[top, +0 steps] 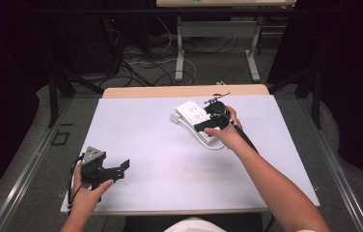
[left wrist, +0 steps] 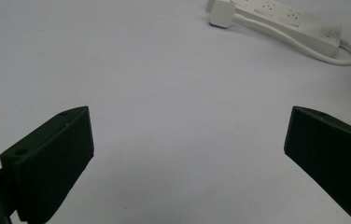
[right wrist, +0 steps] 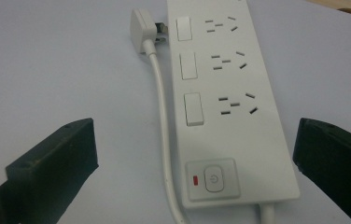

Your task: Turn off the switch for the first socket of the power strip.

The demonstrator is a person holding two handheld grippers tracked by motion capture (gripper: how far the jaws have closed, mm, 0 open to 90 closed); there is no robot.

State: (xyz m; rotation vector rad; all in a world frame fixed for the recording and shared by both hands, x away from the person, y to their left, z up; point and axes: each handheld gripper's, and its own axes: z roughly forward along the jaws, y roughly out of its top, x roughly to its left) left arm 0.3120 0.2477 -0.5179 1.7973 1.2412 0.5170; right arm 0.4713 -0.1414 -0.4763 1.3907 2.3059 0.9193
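Note:
A white power strip (top: 191,116) (right wrist: 232,112) lies flat on the far right part of the table. It has three sockets with rocker switches and a main button (right wrist: 213,179) beside a red mark. Its white cable (right wrist: 164,121) runs along one side to the plug (right wrist: 143,30) (left wrist: 221,14), which lies at the strip's far end. My right gripper (top: 204,122) (right wrist: 194,163) hangs open over the strip's button end, one jaw on each side and neither touching it. My left gripper (top: 119,169) (left wrist: 187,154) stands open and empty over bare table at the front left, far from the power strip (left wrist: 295,23).
The table is covered by a white sheet (top: 160,159), with a wooden edge (top: 184,91) showing at the far side. Beyond it stand the legs of another table (top: 179,53), with loose cables (top: 141,63) on the floor. Dark curtains close in both sides.

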